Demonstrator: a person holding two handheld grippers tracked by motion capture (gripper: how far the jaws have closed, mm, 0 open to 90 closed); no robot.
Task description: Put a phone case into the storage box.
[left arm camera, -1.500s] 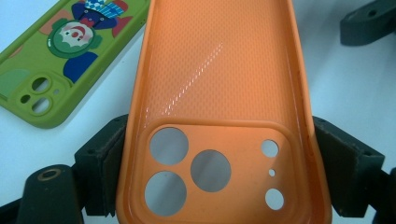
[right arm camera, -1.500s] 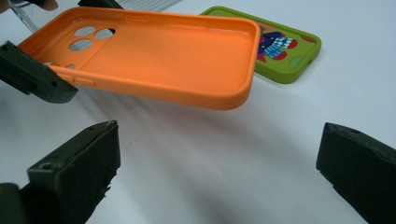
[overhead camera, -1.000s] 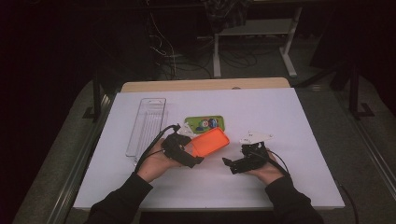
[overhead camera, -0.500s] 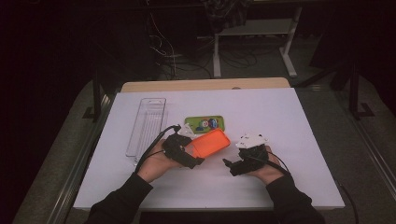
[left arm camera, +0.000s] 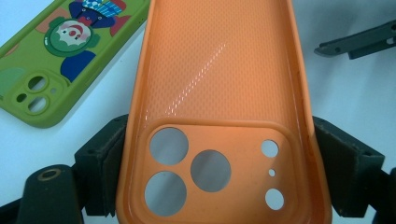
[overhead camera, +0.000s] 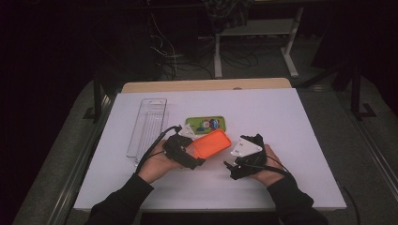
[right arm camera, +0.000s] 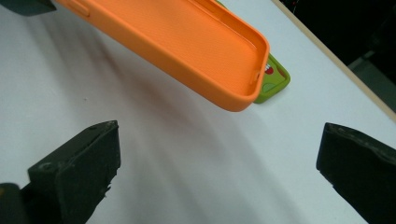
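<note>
An orange phone case (overhead camera: pixel 212 144) hangs tilted just above the white table, inside facing up. My left gripper (overhead camera: pixel 196 158) is shut on the case's camera-hole end, with the pads (left arm camera: pixel 105 163) pressing its two long sides (left arm camera: pixel 219 70). A green phone case (overhead camera: pixel 205 124) with a cartoon clown print lies flat just behind it (left arm camera: pixel 56 56). My right gripper (overhead camera: pixel 230 169) stands open to the right of the orange case, jaws wide apart (right arm camera: pixel 219 154) and nothing between them. The case's free end (right arm camera: pixel 196 51) lies ahead of them, apart from both jaws.
A long clear plastic tray (overhead camera: pixel 148 126) lies at the left of the white table sheet (overhead camera: pixel 291 122). A wooden edge (overhead camera: pixel 206 85) runs along the table's far side. Dark floor, cables and a desk frame lie beyond.
The right gripper has shifted slightly and rolled, so its grey plate now faces up. The left gripper and the orange case have stayed put.
</note>
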